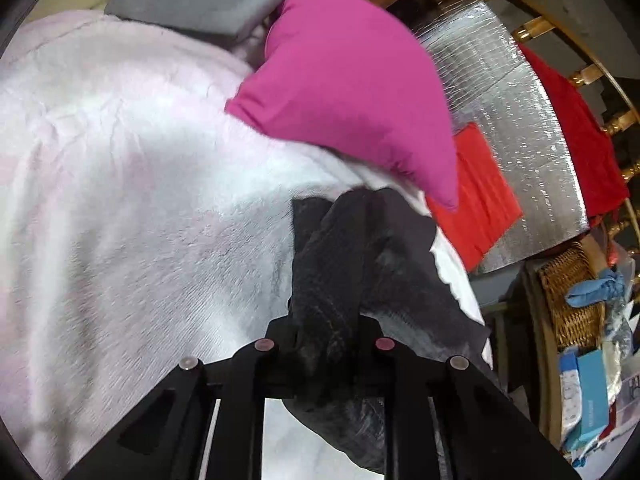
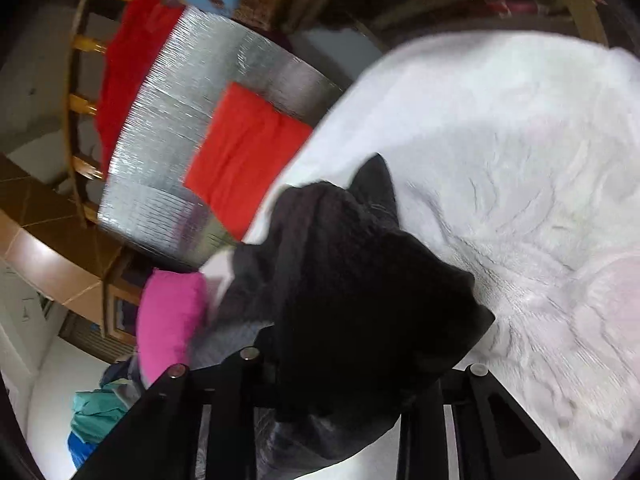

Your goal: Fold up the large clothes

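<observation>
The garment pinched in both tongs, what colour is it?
Black, or a very dark charcoal, the garment shows best in the right wrist view, above a pale fluffy blanket.

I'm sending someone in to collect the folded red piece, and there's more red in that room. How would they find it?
Start at the silver foil mat beside the white fluffy blanket. The folded red cloth lies flat on the mat, at the edge next to the blanket. Unlike the darker red fabric draped at the mat's far side by the wooden rail, it is a neat, brighter orange-red rectangle.

wrist views: close, angled down | shared: pale blanket (image 1: 120,184), silver mat (image 2: 168,132)
</observation>
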{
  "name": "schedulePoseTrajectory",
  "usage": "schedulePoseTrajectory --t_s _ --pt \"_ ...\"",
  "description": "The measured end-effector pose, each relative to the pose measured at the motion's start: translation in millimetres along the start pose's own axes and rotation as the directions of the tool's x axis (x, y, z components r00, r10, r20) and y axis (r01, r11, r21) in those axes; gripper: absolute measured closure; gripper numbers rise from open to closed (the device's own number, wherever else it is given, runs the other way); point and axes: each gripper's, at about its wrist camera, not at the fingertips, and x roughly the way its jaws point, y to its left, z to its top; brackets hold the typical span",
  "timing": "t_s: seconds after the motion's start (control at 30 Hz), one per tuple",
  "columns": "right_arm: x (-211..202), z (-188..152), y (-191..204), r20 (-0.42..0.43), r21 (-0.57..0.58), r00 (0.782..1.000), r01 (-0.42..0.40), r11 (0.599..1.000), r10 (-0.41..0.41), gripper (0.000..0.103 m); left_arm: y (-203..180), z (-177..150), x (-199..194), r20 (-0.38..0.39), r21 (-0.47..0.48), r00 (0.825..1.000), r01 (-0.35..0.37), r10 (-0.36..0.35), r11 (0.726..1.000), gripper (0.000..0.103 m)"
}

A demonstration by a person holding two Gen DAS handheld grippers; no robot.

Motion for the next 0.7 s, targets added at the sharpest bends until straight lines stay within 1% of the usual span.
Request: schedulePoseTrajectory --t_s 0.07,0.13,0.17,0.2,0.23,0.27,0.3,0.33,0.37,0.4,0.43,0.5,0.53,0.6,0.63,0.67,0.7 --pt "-19 -3 2 -0.01 -0.008 1.0 0.022 1.0 -0.022 0.071 3 -6 -14 -0.022 0.024 1.0 -0.002 0.003 1.0 0.085" --pt "-21 -5 -6 -0.062 -0.005 0.996 0.069 0.998 -0.069 0.071 11 -14 -15 -0.08 0.061 0.996 -0.039 0.044 0.997 0.084" --pt "-14 -6 -13 -0.108 -0.003 0.988 0.112 0.994 -0.111 0.071 18 -18 -7 -0.134 0.072 0.988 -0.069 0.078 0.995 0.081" --pt "-3 -8 -21 -0.168 0.004 0.973 0.159 0.987 -0.156 0.069 25 -20 2 -0.183 0.075 0.977 -0.102 0.114 0.992 0.074" --pt "7 -9 -32 -0.228 0.017 0.956 0.191 0.981 -0.182 0.063 32 -20 10 -0.224 0.069 0.965 -0.126 0.139 0.99 0.068" --pt "12 -10 -41 -0.268 0.047 0.946 0.202 0.978 -0.183 0.059 39 -18 14 -0.249 0.049 0.959 -0.128 0.136 0.991 0.061" --pt "11 -7 -45 -0.283 0.075 0.944 0.2 0.977 -0.171 0.051 43 -13 13 -0.261 0.029 0.958 -0.116 0.119 0.993 0.058" --pt "8 -4 -45 -0.293 0.085 0.941 0.203 0.975 -0.17 0.045 46 -8 10 -0.273 0.015 0.955 -0.112 0.112 0.994 0.056" --pt "2 0 -42 -0.294 0.067 0.939 0.21 0.975 -0.182 0.043 48 -4 7 -0.283 0.013 0.951 -0.123 0.121 0.992 0.044" --pt "-6 3 -36 -0.283 0.033 0.94 0.21 0.977 -0.192 0.041 50 1 2 -0.28 0.012 0.95 -0.138 0.136 0.99 0.036" --pt "-15 5 -32 -0.283 0.002 0.936 0.216 0.976 -0.207 0.038 52 2 -1 -0.278 0.005 0.952 -0.136 0.132 0.991 0.035" --pt "-31 5 -28 -0.297 -0.061 0.923 0.239 0.969 -0.246 0.037 52 6 -9 -0.287 -0.012 0.953 -0.106 0.098 0.994 0.035" --pt "-42 4 -24 -0.293 -0.101 0.919 0.246 0.964 -0.265 0.037 50 8 -13 -0.277 -0.006 0.955 -0.108 0.102 0.994 0.035" --pt "-66 8 -18 -0.248 -0.174 0.92 0.268 0.948 -0.305 0.037 43 12 -22 -0.203 0.048 0.965 -0.159 0.165 0.986 0.035" --pt "-76 9 -15 -0.218 -0.198 0.921 0.282 0.939 -0.323 0.037 36 12 -28 -0.151 0.078 0.966 -0.201 0.21 0.977 0.035" --pt "-86 9 -11 -0.184 -0.216 0.929 0.281 0.935 -0.321 0.037 29 13 -34 -0.078 0.11 0.961 -0.256 0.265 0.96 0.035" --pt "-90 11 -4 -0.154 -0.227 0.939 0.267 0.936 -0.306 0.037 21 15 -37 -0.015 0.134 0.955 -0.292 0.296 0.947 0.035"
